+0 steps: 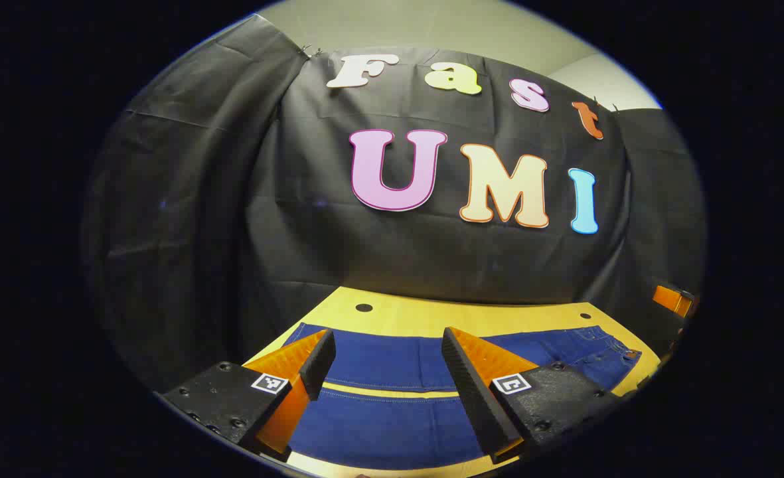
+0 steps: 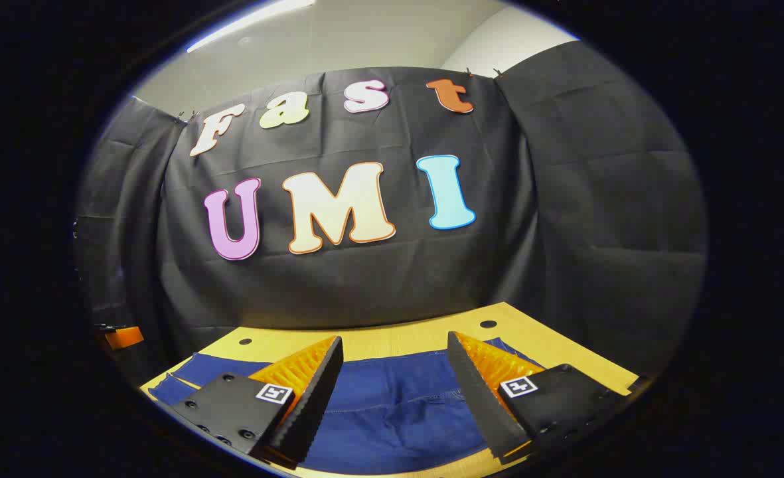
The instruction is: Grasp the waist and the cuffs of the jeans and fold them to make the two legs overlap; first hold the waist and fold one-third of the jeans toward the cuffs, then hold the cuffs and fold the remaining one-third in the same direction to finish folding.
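Dark blue jeans lie flat on a yellow wooden table, legs side by side with a thin strip of table between them. Their waist with a button lies at the right in the left gripper view. My left gripper hovers open above the legs, nothing between its fingers. In the right gripper view the jeans spread across the table, and my right gripper hangs open over the upper part of the jeans, holding nothing.
Black cloth walls stand close behind the table. Small round holes mark the tabletop's far edge. The other gripper's body shows at the right edge of the left gripper view, and another gripper part at the left of the right gripper view.
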`<state>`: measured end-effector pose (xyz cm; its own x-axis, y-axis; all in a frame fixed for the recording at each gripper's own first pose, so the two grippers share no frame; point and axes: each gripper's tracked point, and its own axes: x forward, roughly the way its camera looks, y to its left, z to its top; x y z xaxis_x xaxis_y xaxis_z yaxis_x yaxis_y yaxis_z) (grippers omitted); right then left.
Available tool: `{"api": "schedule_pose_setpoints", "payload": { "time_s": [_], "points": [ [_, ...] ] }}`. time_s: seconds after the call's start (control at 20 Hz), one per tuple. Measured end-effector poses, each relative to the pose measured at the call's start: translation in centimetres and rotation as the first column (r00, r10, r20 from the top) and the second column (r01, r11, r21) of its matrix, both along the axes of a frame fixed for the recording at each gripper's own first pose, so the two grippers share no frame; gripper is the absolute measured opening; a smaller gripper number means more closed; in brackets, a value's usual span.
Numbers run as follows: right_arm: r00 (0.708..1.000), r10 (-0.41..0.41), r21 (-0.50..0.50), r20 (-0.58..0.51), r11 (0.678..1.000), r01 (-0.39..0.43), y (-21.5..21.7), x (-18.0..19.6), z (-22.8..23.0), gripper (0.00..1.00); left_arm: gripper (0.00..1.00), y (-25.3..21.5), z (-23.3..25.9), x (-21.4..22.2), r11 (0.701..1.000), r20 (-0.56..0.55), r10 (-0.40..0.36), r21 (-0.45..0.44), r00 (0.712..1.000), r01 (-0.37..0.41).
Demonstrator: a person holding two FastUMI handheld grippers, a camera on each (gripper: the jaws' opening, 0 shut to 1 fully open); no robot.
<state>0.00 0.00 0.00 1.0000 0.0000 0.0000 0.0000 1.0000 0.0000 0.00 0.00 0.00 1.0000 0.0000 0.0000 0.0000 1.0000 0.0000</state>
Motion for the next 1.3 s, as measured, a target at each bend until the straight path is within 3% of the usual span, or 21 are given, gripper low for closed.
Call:
{"api": "schedule_pose_setpoints", "payload": {
  "time_s": [0.45,0.5,0.85,0.9,1.0,1.15,1.2,1.3],
  "points": [
    [1.0,0.007,-0.012,-0.018,1.0,-0.007,0.8,-0.8,-0.3,0.97,0.96,1.1,-0.9,-0.1,1.0,-0.013,0.004,-0.003,1.0,-0.004],
    [1.0,0.007,-0.016,-0.019,1.0,-0.007,0.8,-0.9,-0.4,0.92,0.96,1.3,-1.0,-0.3,1.0,-0.015,0.003,-0.007,1.0,-0.003],
    [1.0,0.009,-0.017,-0.023,1.0,-0.009,1.6,-1.7,-0.6,0.97,0.96,3.1,-1.7,-1.0,0.999,-0.026,0.016,-0.027,1.0,-0.017],
    [1.0,0.011,-0.019,-0.029,1.0,-0.012,1.9,-1.8,-0.8,0.92,0.96,3.4,-2.1,-1.2,0.999,-0.029,0.015,-0.033,0.999,-0.016],
    [0.999,0.017,-0.028,-0.032,0.999,-0.018,2.4,-2.1,-1.0,0.97,0.94,3.7,-2.9,-1.5,0.999,-0.042,0.003,-0.041,0.999,-0.004],
    [0.999,0.022,-0.038,-0.048,0.999,-0.024,2.9,-2.3,-1.6,0.92,0.95,4.3,-4.7,-2.1,0.999,-0.086,-0.025,-0.036,0.996,0.022],
    [0.998,0.027,-0.037,-0.053,0.999,-0.029,3.1,-2.4,-1.8,0.97,0.94,4.3,-5.4,-2.3,0.998,-0.1,-0.047,-0.039,0.994,0.043],
    [0.998,0.029,-0.039,-0.064,0.999,-0.032,3.3,-2.7,-2.3,0.92,0.96,4.0,-7.3,-2.9,0.993,-0.151,-0.112,-0.04,0.982,0.107]
  ]
}}
